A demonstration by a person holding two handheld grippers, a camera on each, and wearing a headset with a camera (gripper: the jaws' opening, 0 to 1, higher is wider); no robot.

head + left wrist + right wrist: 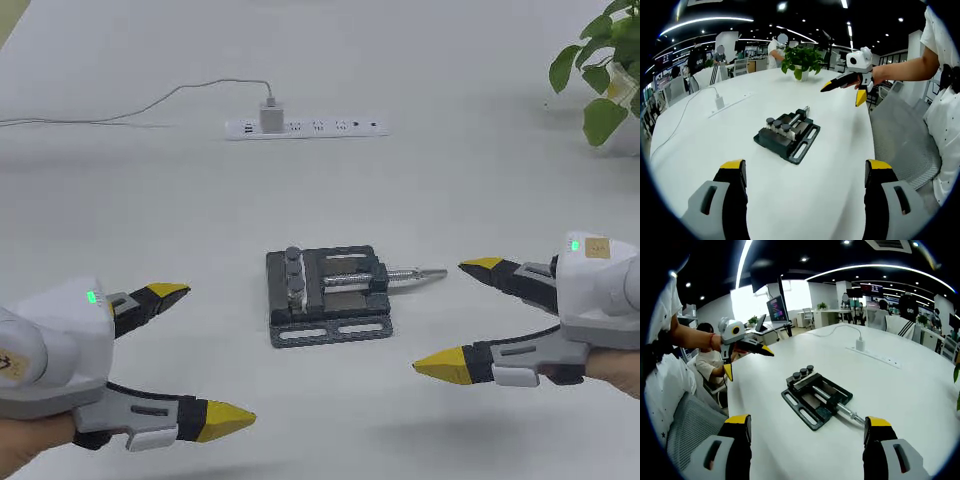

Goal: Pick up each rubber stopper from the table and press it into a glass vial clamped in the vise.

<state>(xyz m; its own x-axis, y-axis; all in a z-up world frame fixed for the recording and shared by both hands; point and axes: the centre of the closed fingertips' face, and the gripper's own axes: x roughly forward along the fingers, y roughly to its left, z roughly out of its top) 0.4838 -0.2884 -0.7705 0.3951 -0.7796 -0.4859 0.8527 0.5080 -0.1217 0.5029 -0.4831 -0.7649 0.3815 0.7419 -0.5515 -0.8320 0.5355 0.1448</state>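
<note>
Plainly, both grippers hang above the white desk (150, 200) with nothing in their jaws. The left gripper (200, 355) is at the near left and the right gripper (460, 315) at the right, each spread wide. Between them, apart from both, the dark vise (335, 328) sits on the desk, clamping a row of three glass vials (295, 278). Each is topped with a dark rubber stopper (293, 254). Beyond lie a power strip (330, 127) with a charger (271, 118) plugged in, and a potted plant (600, 70) at the far right.

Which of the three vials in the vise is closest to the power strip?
The end vial at the far side of the vise; the other two stand nearer you.
</note>
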